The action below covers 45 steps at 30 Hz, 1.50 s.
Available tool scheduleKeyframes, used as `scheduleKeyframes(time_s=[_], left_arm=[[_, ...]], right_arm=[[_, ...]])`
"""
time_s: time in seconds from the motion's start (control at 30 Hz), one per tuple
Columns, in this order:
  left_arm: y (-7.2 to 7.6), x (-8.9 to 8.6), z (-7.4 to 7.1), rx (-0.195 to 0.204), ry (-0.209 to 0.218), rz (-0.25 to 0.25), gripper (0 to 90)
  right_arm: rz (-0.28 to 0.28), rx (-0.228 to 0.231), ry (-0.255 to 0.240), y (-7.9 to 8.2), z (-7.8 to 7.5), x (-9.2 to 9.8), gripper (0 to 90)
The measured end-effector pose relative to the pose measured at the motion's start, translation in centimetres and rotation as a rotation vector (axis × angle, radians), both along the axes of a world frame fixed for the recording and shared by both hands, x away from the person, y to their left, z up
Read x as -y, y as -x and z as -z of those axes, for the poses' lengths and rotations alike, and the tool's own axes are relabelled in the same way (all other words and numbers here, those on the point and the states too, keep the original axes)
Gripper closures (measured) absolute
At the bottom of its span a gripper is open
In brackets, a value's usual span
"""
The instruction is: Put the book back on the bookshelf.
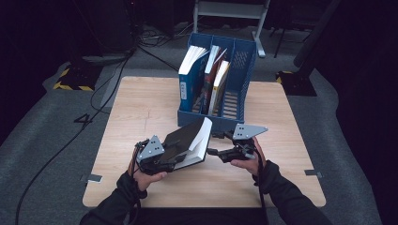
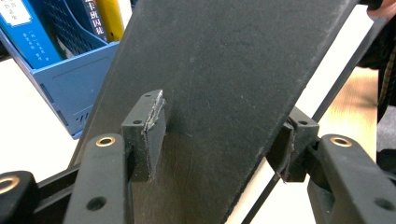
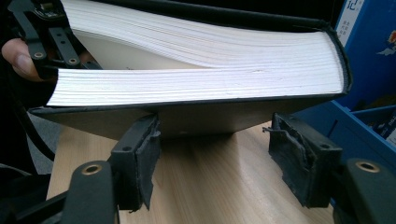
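From the high view, I have the black book lifted off the wooden table, tilted, its page edge facing the right gripper. It sits just in front of the blue file rack, which already holds a few upright books. My left gripper holds the near corner; my right one is just beside the page edge, apart from it.

In the left gripper view, my jaws straddle the dark cover, one pad against its face, the other at its far edge, so I read this as a pinch on the book. The hold is near one corner only, so I judge that the heavy page block could swing and twist out.

In the right gripper view, my jaws stand spread under the book's lower edge, pads touching nothing. The pages are fanning apart; if I close here, I risk catching a loose sheaf or the cover alone, creasing them.
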<state>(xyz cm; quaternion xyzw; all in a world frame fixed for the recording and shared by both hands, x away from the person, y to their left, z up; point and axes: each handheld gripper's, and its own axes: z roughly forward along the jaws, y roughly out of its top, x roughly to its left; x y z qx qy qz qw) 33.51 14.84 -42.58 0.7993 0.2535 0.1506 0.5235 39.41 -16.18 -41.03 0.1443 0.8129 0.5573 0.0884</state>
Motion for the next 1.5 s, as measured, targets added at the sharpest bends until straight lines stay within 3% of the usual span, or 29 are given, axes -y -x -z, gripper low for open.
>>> scheduleKeyframes(time_s=[0.27,0.3,0.4,0.77,1.2,1.3,1.37,1.4,1.43,1.5], left_arm=[[-0.1,0.5,-0.1,-0.016,0.057,0.073,45.7],[-0.2,0.9,-0.1,-0.017,0.064,0.092,46.0],[-0.3,1.2,-0.1,-0.018,0.068,0.106,46.6],[-2.3,3.1,-0.3,-0.014,0.073,0.192,47.5],[-1.7,3.3,-0.9,0.066,-0.023,0.167,49.1],[-0.8,3.1,-1.1,0.087,-0.058,0.126,38.3],[-0.5,3.0,-1.1,0.08,-0.068,0.131,30.7],[-0.4,3.0,-1.0,0.082,-0.082,0.136,30.7],[0.2,3.3,-0.7,0.09,-0.123,0.136,28.9],[0.4,3.8,-0.4,0.089,-0.138,0.128,26.1]], right_arm=[[-0.008,0.029,-0.03,0.8,-1.0,0.8,34.3],[-0.007,0.052,-0.032,1.1,-1.6,1.1,34.3],[-0.001,0.079,-0.022,1.3,-2.1,1.4,34.3],[0.006,0.101,-0.024,1.3,-3.0,2.6,35.1],[0.005,0.118,-0.019,1.8,-3.0,1.9,35.1],[-0.004,0.119,-0.005,2.0,-2.7,1.4,35.0],[-0.004,0.12,-0.002,2.0,-2.6,1.3,35.1],[-0.004,0.12,-0.002,2.0,-2.6,1.3,35.1],[-0.005,0.116,-0.002,1.9,-2.5,1.2,35.4],[-0.004,0.117,0.002,1.9,-2.4,1.1,35.4]])
